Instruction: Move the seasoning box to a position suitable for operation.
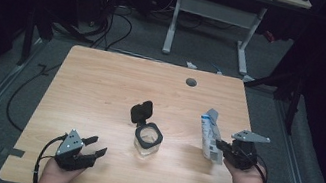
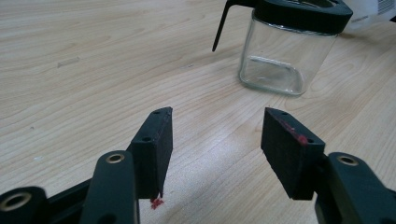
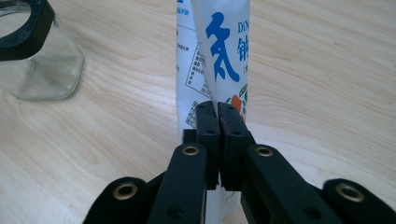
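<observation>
A clear square glass jar with a black rim stands mid-table, its black flip lid swung open behind it. The jar looks empty in the left gripper view. My left gripper rests near the front left edge, jaws open, nothing between its pads. My right gripper is shut on a white and blue pouch, held upright to the right of the jar. In the right gripper view the pads pinch the pouch at its side seam.
A round grey cable hole sits near the table's far edge. A white desk frame and cables lie on the floor beyond the wooden table.
</observation>
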Demonstrator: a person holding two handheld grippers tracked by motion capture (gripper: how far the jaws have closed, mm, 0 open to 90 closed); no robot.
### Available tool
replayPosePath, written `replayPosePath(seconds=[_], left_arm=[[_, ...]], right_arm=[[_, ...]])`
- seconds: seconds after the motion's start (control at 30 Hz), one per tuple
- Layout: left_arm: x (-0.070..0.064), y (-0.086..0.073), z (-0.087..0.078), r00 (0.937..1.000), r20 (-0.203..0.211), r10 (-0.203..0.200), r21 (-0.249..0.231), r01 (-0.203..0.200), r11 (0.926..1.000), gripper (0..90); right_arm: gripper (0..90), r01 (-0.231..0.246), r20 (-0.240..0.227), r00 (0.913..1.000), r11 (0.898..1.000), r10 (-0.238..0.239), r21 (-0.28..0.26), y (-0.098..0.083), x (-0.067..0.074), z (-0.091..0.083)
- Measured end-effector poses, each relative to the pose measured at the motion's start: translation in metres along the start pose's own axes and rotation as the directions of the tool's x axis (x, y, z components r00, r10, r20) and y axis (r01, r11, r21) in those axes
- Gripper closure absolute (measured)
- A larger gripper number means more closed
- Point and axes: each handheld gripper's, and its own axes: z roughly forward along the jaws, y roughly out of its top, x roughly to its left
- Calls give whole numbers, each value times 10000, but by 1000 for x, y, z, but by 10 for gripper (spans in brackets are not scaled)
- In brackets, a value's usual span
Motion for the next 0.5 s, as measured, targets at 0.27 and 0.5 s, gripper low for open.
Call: replayPosePath(seconds=[0.27, 0.5], left_arm=[[-1, 0, 1, 10000, 61, -20, 28, 20, 10000, 439], [-2, 0, 2, 10000, 82, 15, 30, -15, 10000, 439]], right_arm=[[889, -85, -326, 9994, 9986, 102, 527, 1, 5, -7], [889, -34, -529, 9985, 9904, 109, 1384, 5, 10, -15]])
